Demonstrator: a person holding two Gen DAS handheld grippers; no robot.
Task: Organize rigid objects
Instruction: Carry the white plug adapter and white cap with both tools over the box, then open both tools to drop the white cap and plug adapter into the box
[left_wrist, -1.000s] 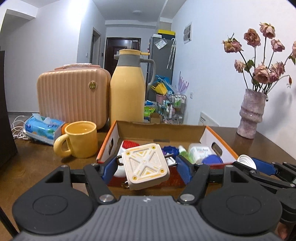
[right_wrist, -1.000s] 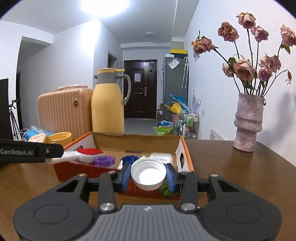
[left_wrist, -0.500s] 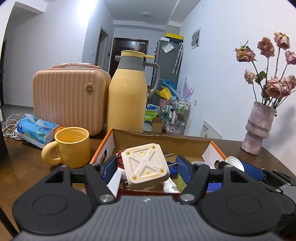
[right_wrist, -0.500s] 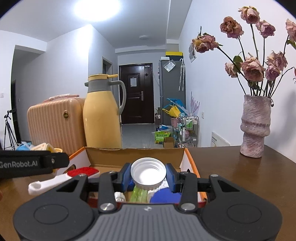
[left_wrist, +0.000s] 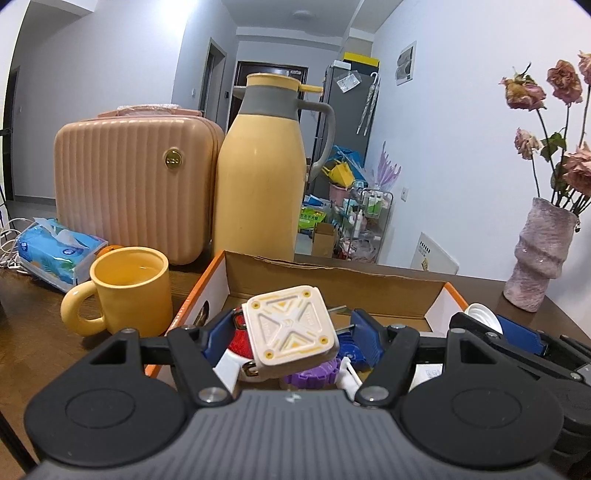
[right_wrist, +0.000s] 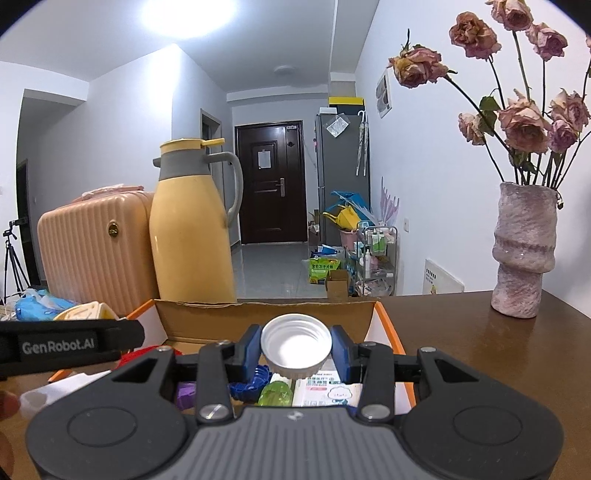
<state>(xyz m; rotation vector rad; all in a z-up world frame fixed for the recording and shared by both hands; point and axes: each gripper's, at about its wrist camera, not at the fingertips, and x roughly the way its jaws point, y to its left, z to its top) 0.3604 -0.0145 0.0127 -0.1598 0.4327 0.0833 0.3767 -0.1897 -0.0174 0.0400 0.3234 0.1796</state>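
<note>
A cream square plastic piece (left_wrist: 291, 328) with yellow trim is clamped between the blue pads of my left gripper (left_wrist: 290, 334), which is shut on it above an open cardboard box (left_wrist: 332, 278). My right gripper (right_wrist: 295, 349) is shut on a white bottle cap (right_wrist: 295, 345) over the same box (right_wrist: 266, 314). Inside the box lie a red-topped item (left_wrist: 240, 341), a purple cap (left_wrist: 314, 374), a blue toothed cap (right_wrist: 251, 384), a green bottle (right_wrist: 275, 393) and a white packet (right_wrist: 325, 391). The right gripper (left_wrist: 484, 319) with its cap shows at the right of the left wrist view.
A yellow mug (left_wrist: 127, 286) stands left of the box, with a tissue pack (left_wrist: 59, 251) beyond it. A peach case (left_wrist: 133, 188) and a tall yellow flask (left_wrist: 260, 184) stand behind the box. A pink vase (right_wrist: 522, 254) of dried roses sits at the right on the brown table (right_wrist: 461, 332).
Both grippers have moved forward with their loads and now hang over the box's inside; the mug, flask and case look closer. Neither grip has altered.
</note>
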